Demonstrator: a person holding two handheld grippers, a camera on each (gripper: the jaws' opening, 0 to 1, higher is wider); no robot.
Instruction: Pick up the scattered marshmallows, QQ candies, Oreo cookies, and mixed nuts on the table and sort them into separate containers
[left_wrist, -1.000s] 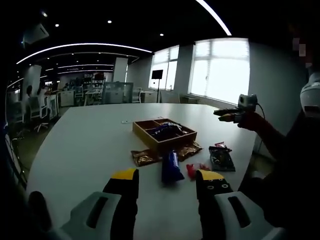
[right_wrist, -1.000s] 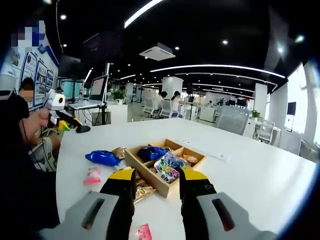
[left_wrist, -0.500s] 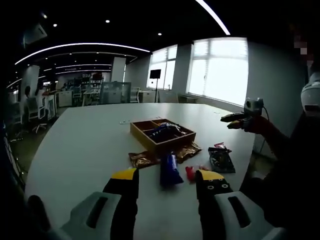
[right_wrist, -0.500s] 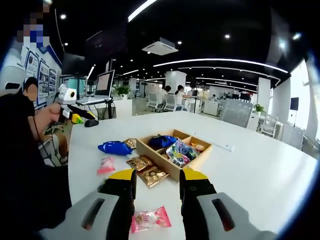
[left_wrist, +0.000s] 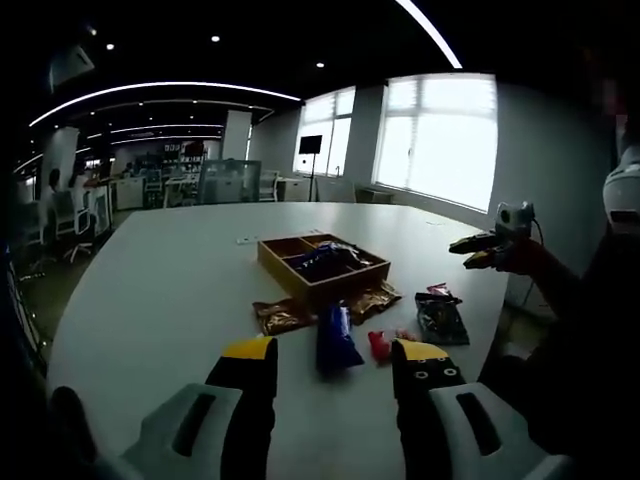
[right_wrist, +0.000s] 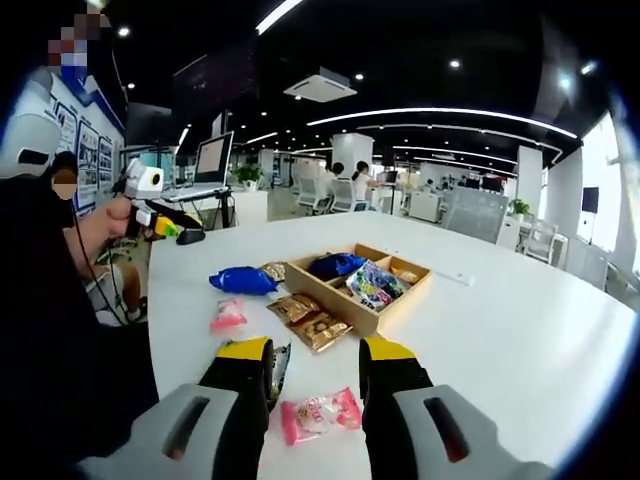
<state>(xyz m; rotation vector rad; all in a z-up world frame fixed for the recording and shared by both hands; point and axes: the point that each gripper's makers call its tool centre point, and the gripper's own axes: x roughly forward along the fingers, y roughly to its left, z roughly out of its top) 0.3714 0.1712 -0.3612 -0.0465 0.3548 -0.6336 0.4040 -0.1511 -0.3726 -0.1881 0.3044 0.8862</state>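
Pink candy packet (right_wrist: 320, 414) flat on white bench (right_wrist: 520, 340), between jaws of right hand-held gripper (right_wrist: 314, 362), open and empty. Dark packet (right_wrist: 277, 366) just beside; gold nut packets (right_wrist: 310, 320) and blue packet (right_wrist: 243, 280) lying nearer wooden compartment tray (right_wrist: 365, 285), already part filled. Left hand-held gripper (left_wrist: 333, 362) open, empty, facing blue packet (left_wrist: 335, 335). Best lowered squarely over pink packet, closing on its middle, clear of dark neighbour.
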